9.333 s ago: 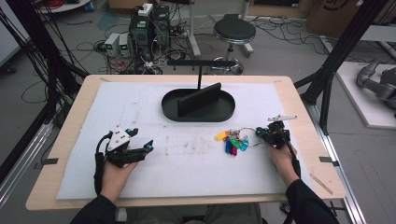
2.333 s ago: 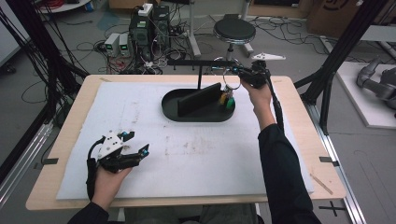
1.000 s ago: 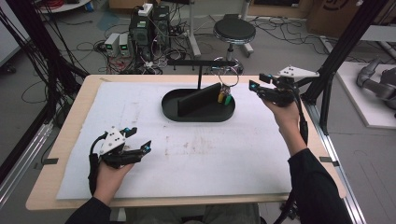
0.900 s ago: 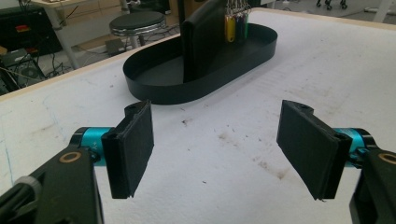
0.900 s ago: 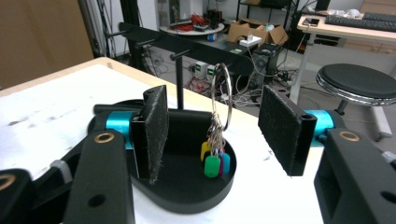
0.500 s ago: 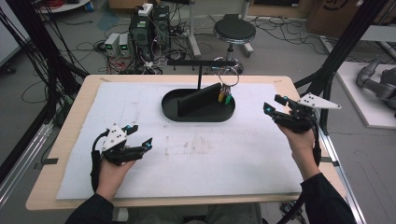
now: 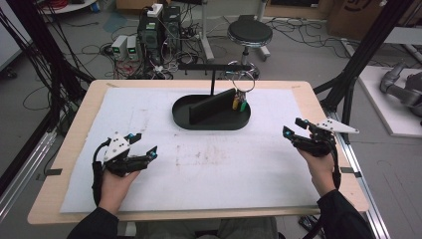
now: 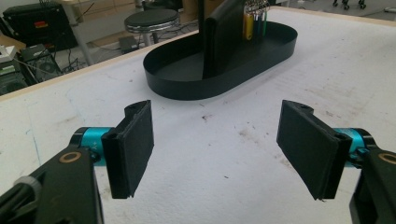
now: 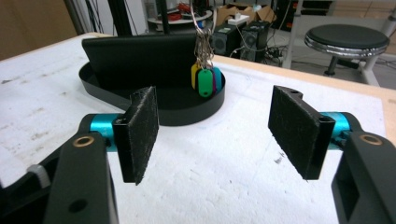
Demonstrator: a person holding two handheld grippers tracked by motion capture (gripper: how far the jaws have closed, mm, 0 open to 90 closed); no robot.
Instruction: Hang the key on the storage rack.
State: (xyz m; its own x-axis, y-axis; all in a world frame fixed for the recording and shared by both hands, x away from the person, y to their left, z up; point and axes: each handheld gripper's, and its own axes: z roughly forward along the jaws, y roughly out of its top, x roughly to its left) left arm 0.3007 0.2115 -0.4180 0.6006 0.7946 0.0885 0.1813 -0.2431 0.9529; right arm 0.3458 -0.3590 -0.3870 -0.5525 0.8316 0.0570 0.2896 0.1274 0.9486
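Observation:
A bunch of keys with coloured tags (image 7: 239,102) hangs from the right end of a black bar (image 7: 214,66), just above a black oval tray (image 7: 209,124) at the table's far middle. My right gripper (image 7: 292,127) is open and holds nothing, over the right side of the white mat, well apart from the tray. In the right gripper view the keys (image 9: 204,79) hang ahead between the spread jaws of that gripper (image 9: 215,135). My left gripper (image 7: 144,144) rests open at the front left. Ahead of the left gripper (image 8: 217,144) are the tray (image 8: 224,84) and the keys (image 8: 252,23).
An upright black panel (image 7: 209,107) stands lengthwise inside the tray. A white mat (image 7: 214,164) covers most of the wooden table. Black frame posts (image 7: 368,45) rise at the table's right and left. A stool (image 7: 249,34) and computers stand on the floor behind.
The right gripper lifted the keys off the mat, hung them on the bar, let go, and drew back to the right side of the table. The left gripper barely moved.

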